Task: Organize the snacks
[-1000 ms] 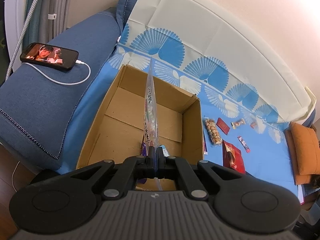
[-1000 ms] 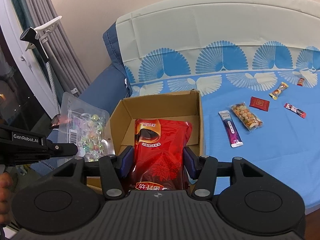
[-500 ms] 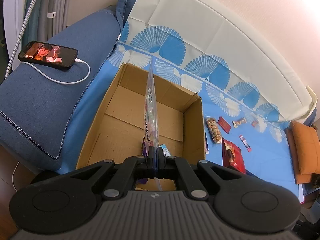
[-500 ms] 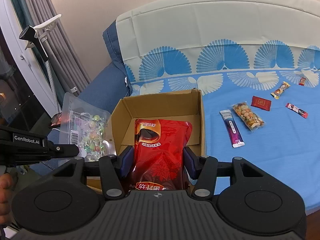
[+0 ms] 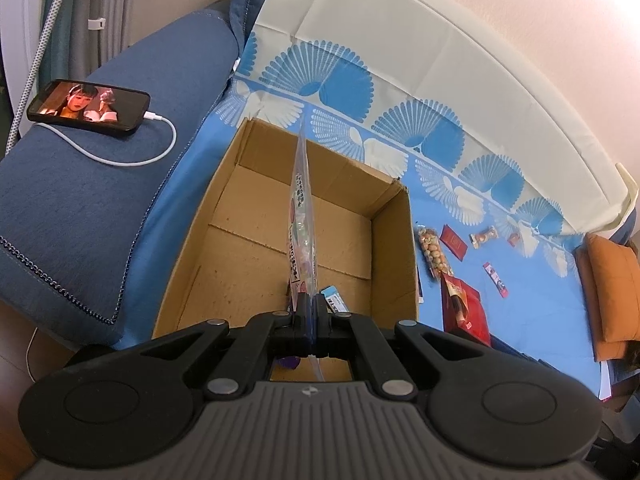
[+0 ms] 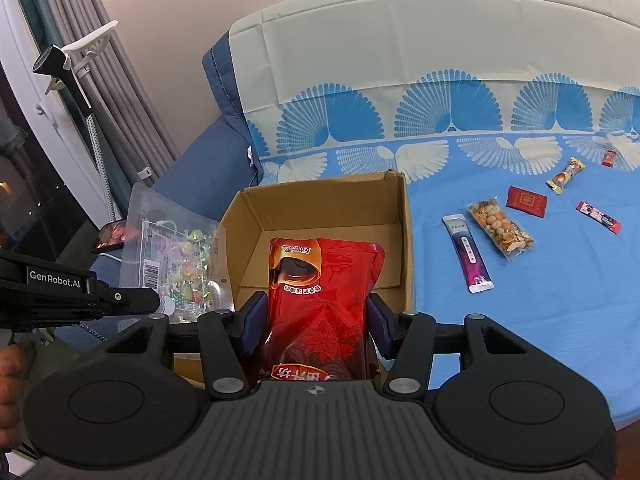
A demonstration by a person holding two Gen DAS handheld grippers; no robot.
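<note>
An open cardboard box [image 5: 394, 248] [image 6: 405, 236] stands on the blue bed cover. My left gripper [image 5: 311, 310] is shut on a clear bag of wrapped candies [image 5: 301, 216], held edge-on above the box; the bag also shows in the right wrist view [image 6: 176, 256] at the box's left side. My right gripper [image 6: 316, 320] is shut on a red snack bag [image 6: 320, 300], held above the box's near edge. The red bag also shows in the left wrist view [image 5: 466, 308]. A small blue-white packet [image 5: 334, 300] lies in the box.
Right of the box lie a purple stick pack [image 6: 468, 254], a nut mix bag [image 6: 500, 228], a red packet [image 6: 526, 201] and small candies [image 6: 565, 174]. A charging phone [image 5: 88, 107] rests on the blue armrest. An orange cushion [image 5: 612, 284] lies far right.
Both grippers keep their bags and have drifted only slightly over the box. The view of the box has shifted a little.
</note>
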